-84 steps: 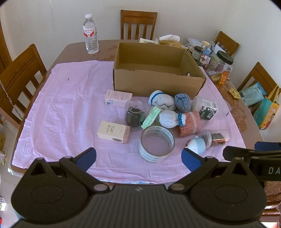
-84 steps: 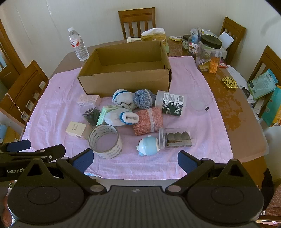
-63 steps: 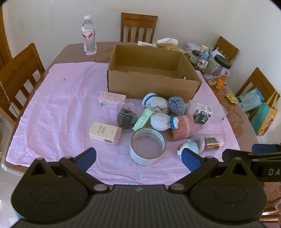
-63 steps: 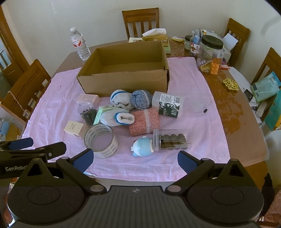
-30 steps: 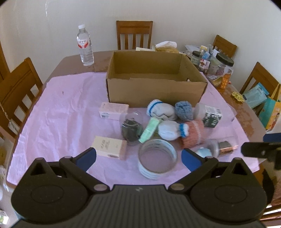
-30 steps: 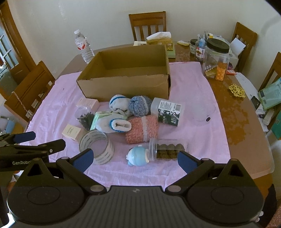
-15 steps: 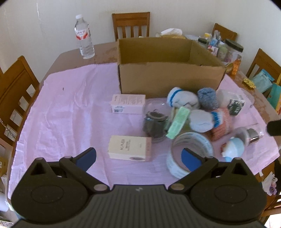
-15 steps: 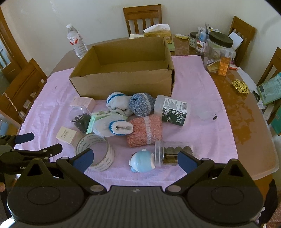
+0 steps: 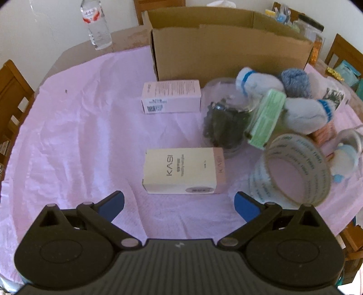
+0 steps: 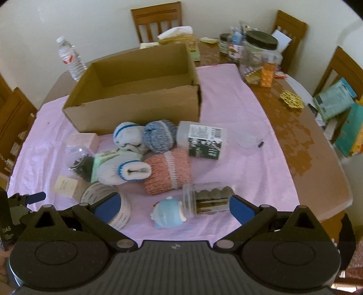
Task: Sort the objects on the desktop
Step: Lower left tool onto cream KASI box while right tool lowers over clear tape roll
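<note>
Left gripper (image 9: 179,202) is hovering low with fingers spread wide, just short of the KASI box (image 9: 183,170).

The box is lying flat on the pink cloth (image 9: 79,136), long axis running left to right. Right gripper (image 10: 173,207) is also gaping, holding nothing, near the blue toy (image 10: 168,214). Only its view is showing inside the cardboard box (image 10: 138,90), beyond the socks (image 10: 145,136).

Water bottle (image 10: 70,60), wooden chairs (image 10: 157,20).
</note>
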A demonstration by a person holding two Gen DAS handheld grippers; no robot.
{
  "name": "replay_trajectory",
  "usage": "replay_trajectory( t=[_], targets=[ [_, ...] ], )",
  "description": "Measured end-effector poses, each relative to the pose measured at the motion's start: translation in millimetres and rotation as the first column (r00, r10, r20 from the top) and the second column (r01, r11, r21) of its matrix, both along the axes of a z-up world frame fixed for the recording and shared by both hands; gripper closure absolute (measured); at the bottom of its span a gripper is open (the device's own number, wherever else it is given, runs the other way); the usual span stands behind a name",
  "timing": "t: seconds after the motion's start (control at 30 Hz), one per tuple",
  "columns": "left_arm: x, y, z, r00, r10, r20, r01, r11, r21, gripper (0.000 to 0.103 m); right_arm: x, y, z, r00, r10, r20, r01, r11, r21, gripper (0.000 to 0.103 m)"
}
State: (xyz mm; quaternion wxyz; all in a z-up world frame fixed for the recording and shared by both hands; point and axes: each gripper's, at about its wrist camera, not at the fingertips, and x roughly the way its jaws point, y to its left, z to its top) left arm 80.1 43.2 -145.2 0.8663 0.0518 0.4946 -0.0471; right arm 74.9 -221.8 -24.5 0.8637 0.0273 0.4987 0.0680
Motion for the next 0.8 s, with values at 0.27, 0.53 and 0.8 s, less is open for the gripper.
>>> replay_trajectory(
  t=[0.27,0.53,0.8],
  targets=[
    [9,7,-9,1.000,-0.008,-0.002,0.008,0.999,-0.043,0.000,2,-6,-6,0.998,-0.055,-0.013,0.054,0.998,-0.024,0.000],
    [23,10,-10,1.000,0.019,0.008,-0.019,0.998,-0.052,0.000,2,10,-20,0.999,-0.006,-0.043,0.005,1.000,-0.025,0.000],
    [28,16,-9,1.000,0.022,0.012,-0.021,0.998,-0.052,0.003,-2,45,-39,0.985,0.156,-0.068,-0.156,0.988,0.005,0.000]
  ],
)
